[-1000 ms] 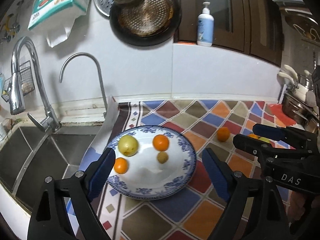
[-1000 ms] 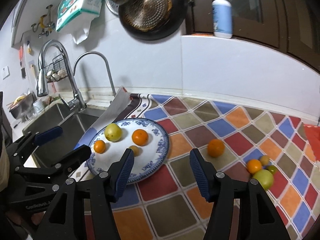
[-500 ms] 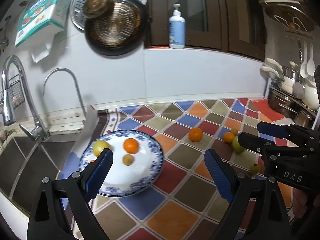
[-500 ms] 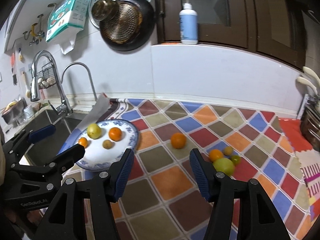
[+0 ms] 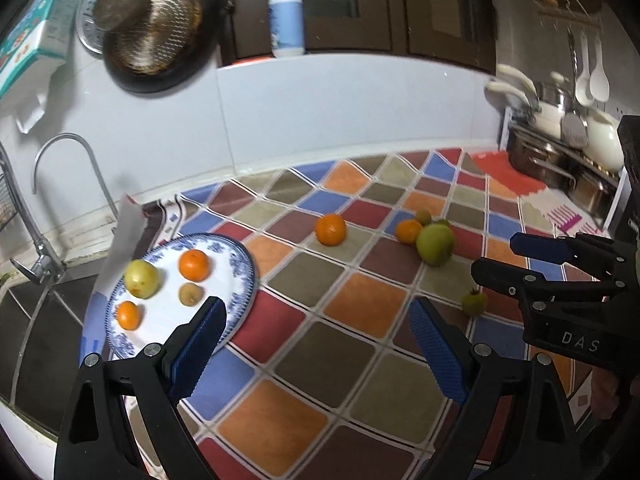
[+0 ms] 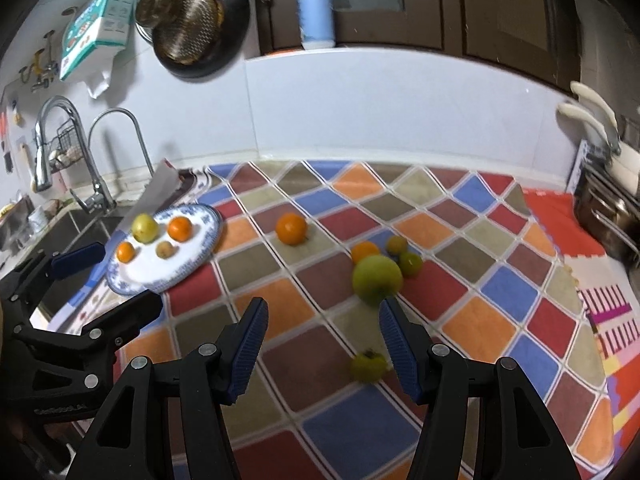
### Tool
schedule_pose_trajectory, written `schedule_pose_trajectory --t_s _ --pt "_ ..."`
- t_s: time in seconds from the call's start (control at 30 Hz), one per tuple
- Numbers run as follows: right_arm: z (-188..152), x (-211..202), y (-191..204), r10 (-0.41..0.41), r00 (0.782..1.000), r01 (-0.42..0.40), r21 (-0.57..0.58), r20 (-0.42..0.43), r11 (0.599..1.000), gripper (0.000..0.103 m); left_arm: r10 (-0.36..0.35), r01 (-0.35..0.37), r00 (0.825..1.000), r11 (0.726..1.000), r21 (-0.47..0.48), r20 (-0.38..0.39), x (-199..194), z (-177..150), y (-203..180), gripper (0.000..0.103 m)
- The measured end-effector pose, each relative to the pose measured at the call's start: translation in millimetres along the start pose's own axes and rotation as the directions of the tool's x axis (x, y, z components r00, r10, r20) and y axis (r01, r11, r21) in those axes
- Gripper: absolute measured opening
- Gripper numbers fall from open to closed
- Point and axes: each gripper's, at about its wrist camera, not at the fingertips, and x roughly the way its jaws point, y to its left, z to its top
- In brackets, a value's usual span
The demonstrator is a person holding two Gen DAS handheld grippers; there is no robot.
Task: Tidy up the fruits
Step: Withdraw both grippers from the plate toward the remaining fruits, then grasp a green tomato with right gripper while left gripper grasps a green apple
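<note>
The desk [image 6: 360,412], covered with a cloth of coloured diamonds, runs from a sink [image 5: 36,320] at the left to stacked pots [image 5: 560,160] at the far right. A blue-rimmed plate [image 6: 208,240] sits at the desk's left end beside the sink and carries four fruits: a yellow-green apple [image 6: 145,229], two oranges [image 6: 179,228] and a small brown fruit [image 6: 165,249].

Loose fruit lies on the cloth to the right of the plate. A lone orange [image 6: 291,228] rests apart, toward the far side. Further right a cluster sits together: a large green apple [image 6: 377,280] nearest, a smaller orange [image 6: 365,251] just behind it, and two small greenish fruits [image 6: 410,264] close at its right. A small green fruit [image 6: 368,366] lies alone, nearest the camera.

The left gripper [image 5: 316,344] hangs above the cloth, jaws released and wide, nothing between them. The right gripper [image 6: 322,344] has its jaws released, partly apart and empty; the small green fruit lies on the cloth just inside its right finger.
</note>
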Motion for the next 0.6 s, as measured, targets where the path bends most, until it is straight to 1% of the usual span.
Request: schedule_pose_trajectory --t_s 0.27,0.43,0.5,0.6 --pt "-23 21 -25 0.025 0.996 -0.021 0.043 -0.085 0.999 0.058 -0.014 0.015 0.998 1.000 0.001 -0.062 22 -10 -24 0.094" --pt "-32 38 -39 0.034 0.991 -0.027 0.058 -0.130 0.998 0.058 -0.013 0.012 0.994 1.000 -0.009 -0.106 35 -17 -31 0.093" --pt "-35 44 -41 0.044 0.988 -0.036 0.058 -0.150 0.998 0.054 -0.014 0.012 0.992 1.000 -0.017 -0.123 40 -19 -32 0.093" --pt "-37 52 -42 0.064 0.982 -0.055 0.055 -0.176 0.997 0.050 -0.013 0.009 0.990 1.000 -0.028 -0.141 46 -22 -32 0.093"
